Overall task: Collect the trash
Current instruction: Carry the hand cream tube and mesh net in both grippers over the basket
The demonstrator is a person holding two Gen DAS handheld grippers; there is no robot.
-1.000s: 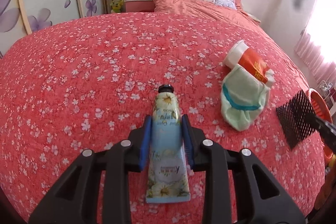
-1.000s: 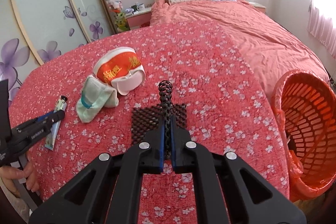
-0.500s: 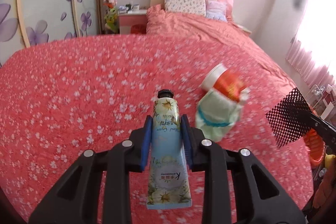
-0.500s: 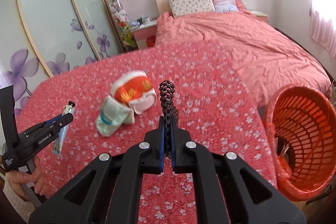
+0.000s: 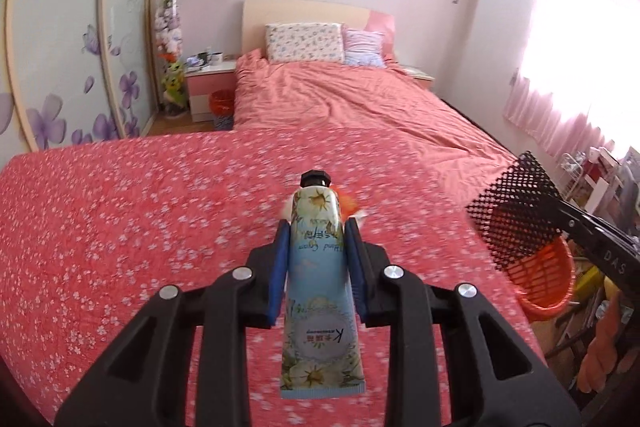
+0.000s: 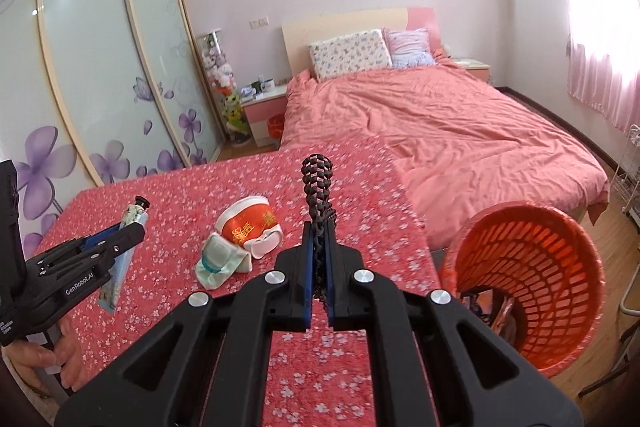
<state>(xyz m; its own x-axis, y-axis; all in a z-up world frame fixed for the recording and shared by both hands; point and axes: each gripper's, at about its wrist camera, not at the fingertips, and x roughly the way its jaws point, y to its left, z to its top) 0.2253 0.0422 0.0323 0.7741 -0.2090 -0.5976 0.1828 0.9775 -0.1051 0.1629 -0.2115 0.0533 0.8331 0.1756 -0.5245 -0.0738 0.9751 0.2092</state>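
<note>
Left wrist view: left gripper [image 5: 316, 247] clamps a hand-cream tube [image 5: 320, 291] above the floral bedspread [image 5: 120, 227]; orange basket [image 5: 540, 279] sits right. Right wrist view: right gripper [image 6: 319, 255] pinches black mesh [image 6: 318, 195], basket [image 6: 532, 267] to its right, instant-noodle cup [image 6: 248, 223] and crumpled mask [image 6: 218, 263] ahead-left.

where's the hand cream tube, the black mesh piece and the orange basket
hand cream tube [image 5: 320, 279], left wrist view, middle of the tube body
black mesh piece [image 5: 514, 217], left wrist view, centre of the sheet
orange basket [image 6: 532, 259], right wrist view, inner wall
</note>
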